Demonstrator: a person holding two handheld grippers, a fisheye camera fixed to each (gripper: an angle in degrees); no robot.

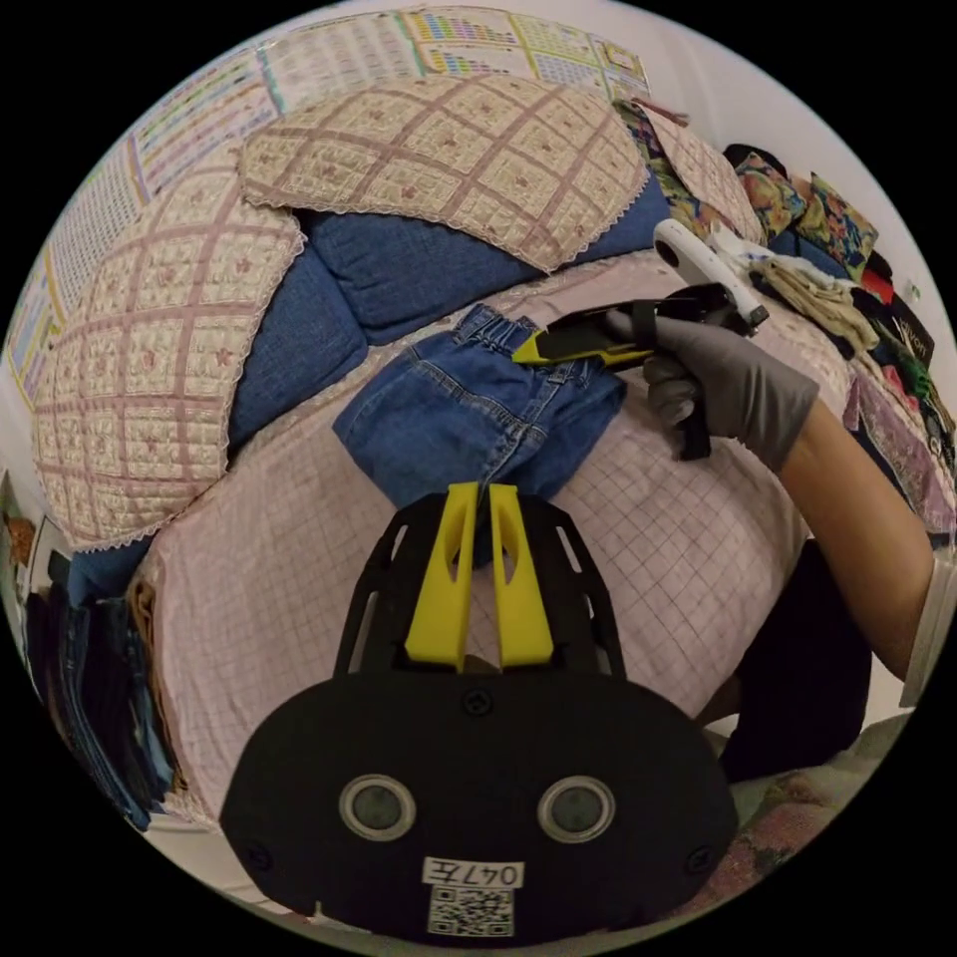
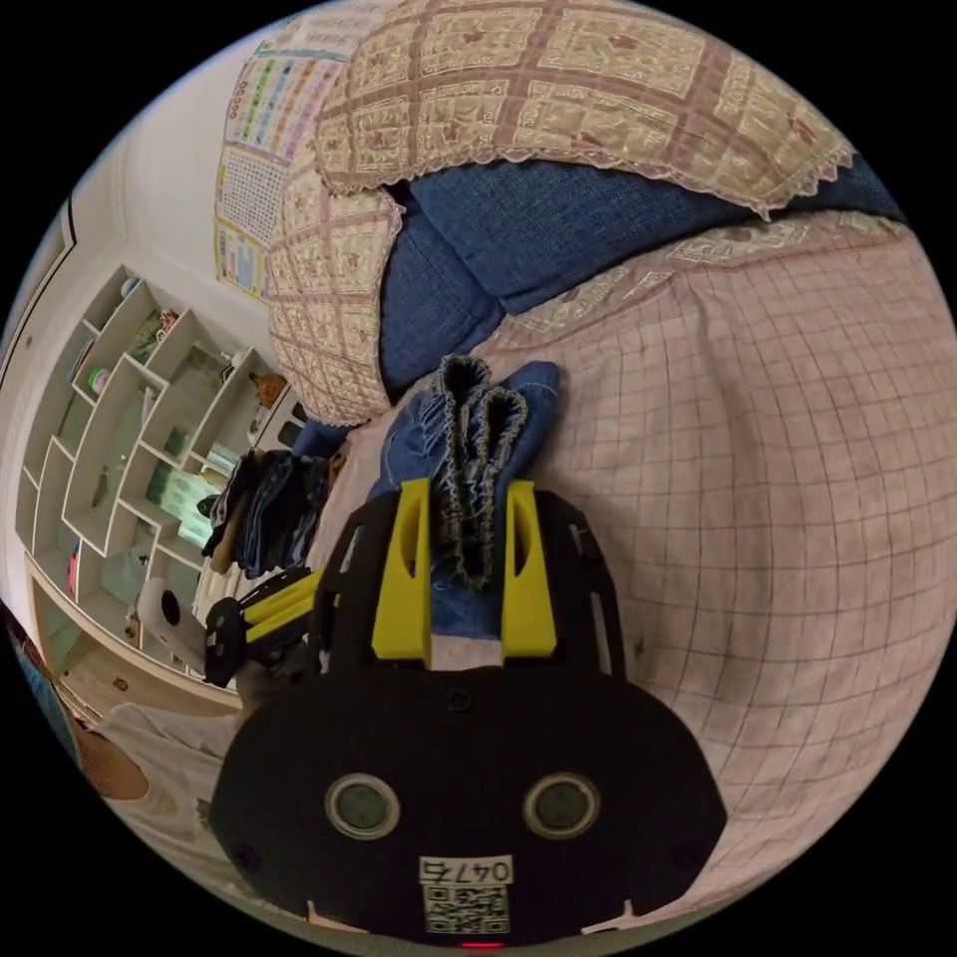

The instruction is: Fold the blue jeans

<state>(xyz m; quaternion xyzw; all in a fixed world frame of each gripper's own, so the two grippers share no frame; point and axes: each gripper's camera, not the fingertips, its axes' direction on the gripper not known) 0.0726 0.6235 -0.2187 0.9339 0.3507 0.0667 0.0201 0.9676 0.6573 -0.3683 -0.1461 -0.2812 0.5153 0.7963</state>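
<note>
Both claws grip folded jeans, left claw (hem hidden), right claw at waistband.

Bare checked cover right of jeans; cushions close behind.

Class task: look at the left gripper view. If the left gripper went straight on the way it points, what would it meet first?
Most likely the blue jeans: the left gripper points straight at their near edge, seemingly already touching, though depth is unclear.
</note>
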